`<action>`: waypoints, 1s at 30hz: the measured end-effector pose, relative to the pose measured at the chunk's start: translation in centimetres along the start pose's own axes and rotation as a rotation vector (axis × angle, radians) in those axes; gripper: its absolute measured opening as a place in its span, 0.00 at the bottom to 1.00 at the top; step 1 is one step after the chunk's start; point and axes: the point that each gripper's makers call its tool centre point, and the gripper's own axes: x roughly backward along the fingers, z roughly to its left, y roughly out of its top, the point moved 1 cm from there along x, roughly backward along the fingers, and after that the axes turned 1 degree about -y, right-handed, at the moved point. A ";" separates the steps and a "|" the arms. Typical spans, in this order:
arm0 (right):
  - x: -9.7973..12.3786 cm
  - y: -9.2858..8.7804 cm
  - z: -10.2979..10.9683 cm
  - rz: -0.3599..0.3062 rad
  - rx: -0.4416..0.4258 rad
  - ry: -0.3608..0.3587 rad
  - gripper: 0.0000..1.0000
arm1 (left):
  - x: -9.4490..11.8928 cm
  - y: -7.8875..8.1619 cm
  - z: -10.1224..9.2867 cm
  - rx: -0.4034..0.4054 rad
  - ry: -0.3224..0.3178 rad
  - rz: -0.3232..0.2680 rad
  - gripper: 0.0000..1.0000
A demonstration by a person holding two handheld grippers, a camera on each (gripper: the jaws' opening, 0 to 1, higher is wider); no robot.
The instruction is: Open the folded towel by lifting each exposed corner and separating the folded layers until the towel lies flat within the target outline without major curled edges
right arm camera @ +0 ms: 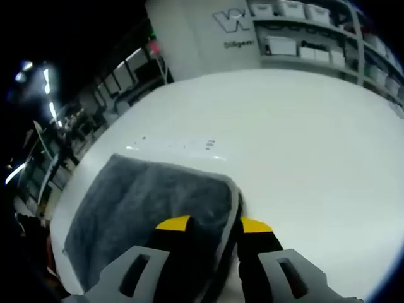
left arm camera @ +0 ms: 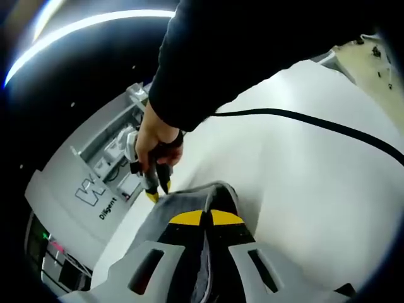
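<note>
My left hand-held gripper rises from the bottom of the left gripper view, its yellow-tipped jaws pressed together on a fold of the grey towel, which bunches up between them and drapes down over the jaws. Just beyond, my right hand grips the right hand-held gripper, whose yellow tips touch the towel's far edge. A black cable runs across the white tabletop from under my dark sleeve.

In the right gripper view, my right hand-held gripper has its jaws set slightly apart, with the raised corner edge of the grey towel running between them; I cannot tell whether they pinch it. The towel spreads to the left of the jaws, lying on the white tabletop near its left edge. Past the tabletop stand a white cabinet with lettering and shelves holding white bins.
</note>
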 end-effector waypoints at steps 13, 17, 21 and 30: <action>-0.9 0.5 -0.1 0.011 -0.018 -0.007 0.17 | 0.0 0.2 0.1 0.028 -0.010 -0.007 0.01; -1.1 1.1 0.3 0.000 -0.022 0.003 0.09 | 0.2 0.2 0.3 0.036 -0.010 -0.016 0.01; -1.2 1.1 -0.1 0.003 -0.013 -0.018 0.00 | 0.2 0.2 0.3 0.047 -0.014 -0.016 0.01; -0.9 1.4 -0.5 0.004 -0.039 -0.045 0.00 | 0.5 0.4 0.4 0.069 -0.016 -0.027 0.01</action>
